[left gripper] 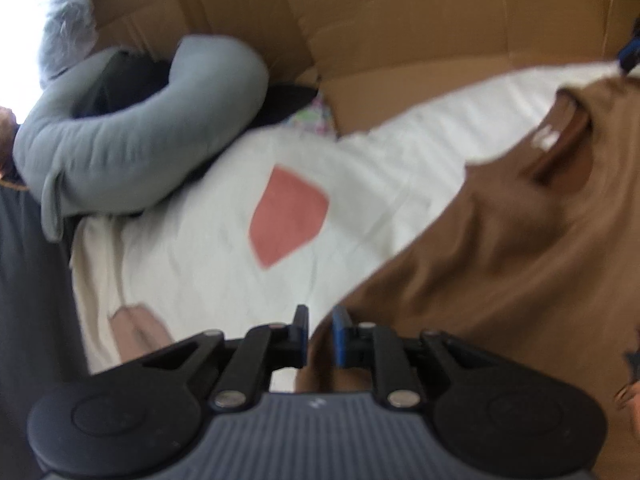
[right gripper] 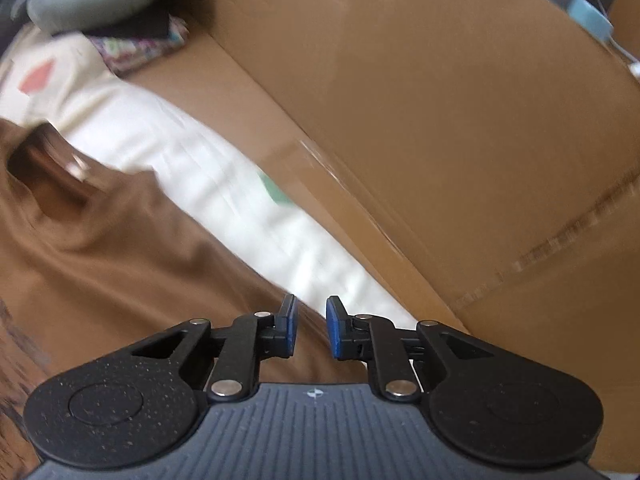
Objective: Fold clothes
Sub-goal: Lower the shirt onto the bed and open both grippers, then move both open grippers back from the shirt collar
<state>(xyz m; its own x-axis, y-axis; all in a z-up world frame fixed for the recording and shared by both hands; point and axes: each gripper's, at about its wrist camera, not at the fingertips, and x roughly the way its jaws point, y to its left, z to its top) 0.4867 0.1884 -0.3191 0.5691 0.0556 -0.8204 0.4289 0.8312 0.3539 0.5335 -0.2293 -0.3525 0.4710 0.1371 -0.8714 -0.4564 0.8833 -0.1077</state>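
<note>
A brown shirt (left gripper: 500, 248) lies spread on a white bed cover (left gripper: 224, 264) that bears a pink patch (left gripper: 288, 216). Its collar (left gripper: 560, 148) with a white label points toward the cardboard. My left gripper (left gripper: 320, 320) hangs over the shirt's left edge, its blue pads a little apart with that edge showing in the gap, not pinched. In the right wrist view the same shirt (right gripper: 120, 248) fills the lower left, collar (right gripper: 44, 168) at far left. My right gripper (right gripper: 312, 320) stands slightly open over the shirt's right edge, with nothing clamped between the pads.
Big sheets of brown cardboard (right gripper: 440, 120) rise right behind the bed cover. A grey U-shaped pillow (left gripper: 120, 148) lies at the far left on dark cloth, next to a patterned folded cloth (right gripper: 140, 48). A light blue object (right gripper: 590, 16) sits beyond the cardboard.
</note>
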